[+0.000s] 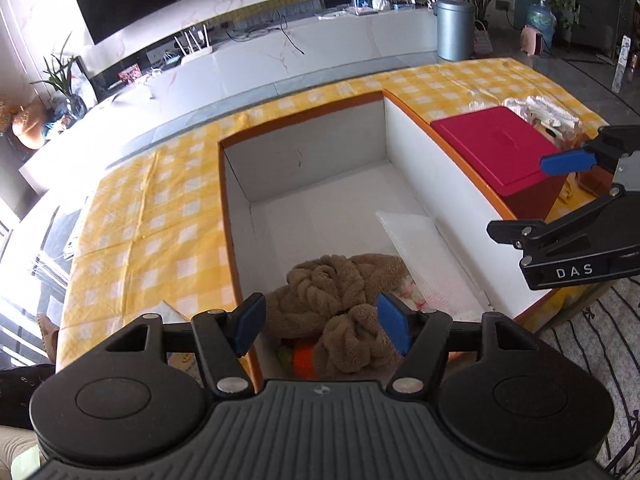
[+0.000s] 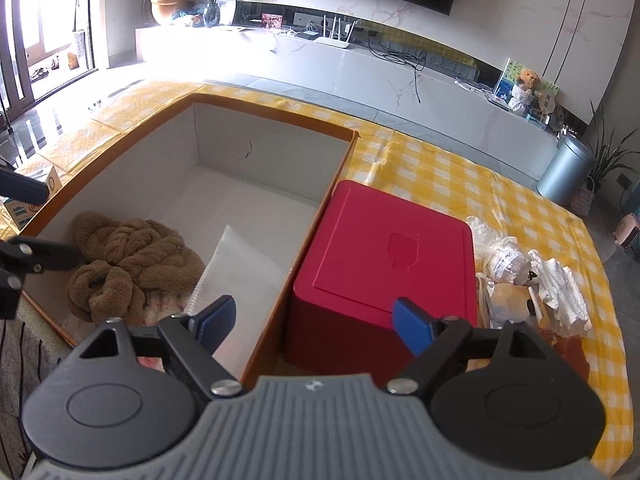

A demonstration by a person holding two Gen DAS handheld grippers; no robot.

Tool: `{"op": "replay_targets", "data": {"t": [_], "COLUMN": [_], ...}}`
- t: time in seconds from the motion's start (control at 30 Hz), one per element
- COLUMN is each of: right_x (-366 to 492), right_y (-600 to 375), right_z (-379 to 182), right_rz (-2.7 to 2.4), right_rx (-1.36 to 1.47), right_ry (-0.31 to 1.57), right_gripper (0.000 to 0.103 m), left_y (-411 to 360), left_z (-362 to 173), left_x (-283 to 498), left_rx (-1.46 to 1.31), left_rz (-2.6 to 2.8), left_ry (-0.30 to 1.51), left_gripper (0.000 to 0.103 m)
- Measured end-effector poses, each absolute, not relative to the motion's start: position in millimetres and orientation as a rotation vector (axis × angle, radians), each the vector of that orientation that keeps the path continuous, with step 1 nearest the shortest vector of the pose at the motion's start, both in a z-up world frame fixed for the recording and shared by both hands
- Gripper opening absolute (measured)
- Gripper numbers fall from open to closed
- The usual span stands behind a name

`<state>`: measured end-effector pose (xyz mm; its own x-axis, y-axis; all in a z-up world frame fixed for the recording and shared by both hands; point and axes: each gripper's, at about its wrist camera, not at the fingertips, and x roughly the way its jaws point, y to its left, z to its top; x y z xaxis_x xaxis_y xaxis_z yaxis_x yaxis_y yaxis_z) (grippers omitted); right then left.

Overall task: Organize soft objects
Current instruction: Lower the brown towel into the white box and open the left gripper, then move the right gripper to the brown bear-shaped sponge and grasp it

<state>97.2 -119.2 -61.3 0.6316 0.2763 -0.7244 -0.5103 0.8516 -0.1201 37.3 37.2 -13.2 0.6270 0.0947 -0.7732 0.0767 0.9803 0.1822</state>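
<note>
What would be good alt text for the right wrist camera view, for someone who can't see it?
The open right gripper hovers, holding nothing, above the wall between a large orange-edged cardboard box and a closed red box on a yellow checked tablecloth. A crumpled brown plush blanket lies in the box's near left corner beside a white foam sheet; crumpled white plastic bags lie right of the red box.
</note>
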Motion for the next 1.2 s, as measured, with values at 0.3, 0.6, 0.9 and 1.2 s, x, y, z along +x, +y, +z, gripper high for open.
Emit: {"op": "replay_targets", "data": {"t": [0.3, 0.6, 0.9, 1.2], "right_x": [94, 96, 97, 124], "right_y": [-121, -171, -291, -370], "right_z": [-57, -32, -15, -65], "right_rz": [0.466, 0.415, 0.113, -0.142], "right_rx": [-0.322, -0.193, 0.032, 0.28], "right_ry": [0.747, 0.68, 0.624, 0.736], "right_gripper": [0.088, 0.088, 0.092, 0.093], "left_y": [57, 62, 20, -36], "left_z": [14, 20, 13, 4], "left_x": [36, 39, 48, 75], "left_rx": [0.017, -0.117, -0.13, -0.058], "left_rz": [0.056, 0.073, -0.066, -0.128], "left_ry": [0.773, 0.701, 0.762, 0.821], "left_gripper": [0.078, 0.078, 0.078, 0.076]}}
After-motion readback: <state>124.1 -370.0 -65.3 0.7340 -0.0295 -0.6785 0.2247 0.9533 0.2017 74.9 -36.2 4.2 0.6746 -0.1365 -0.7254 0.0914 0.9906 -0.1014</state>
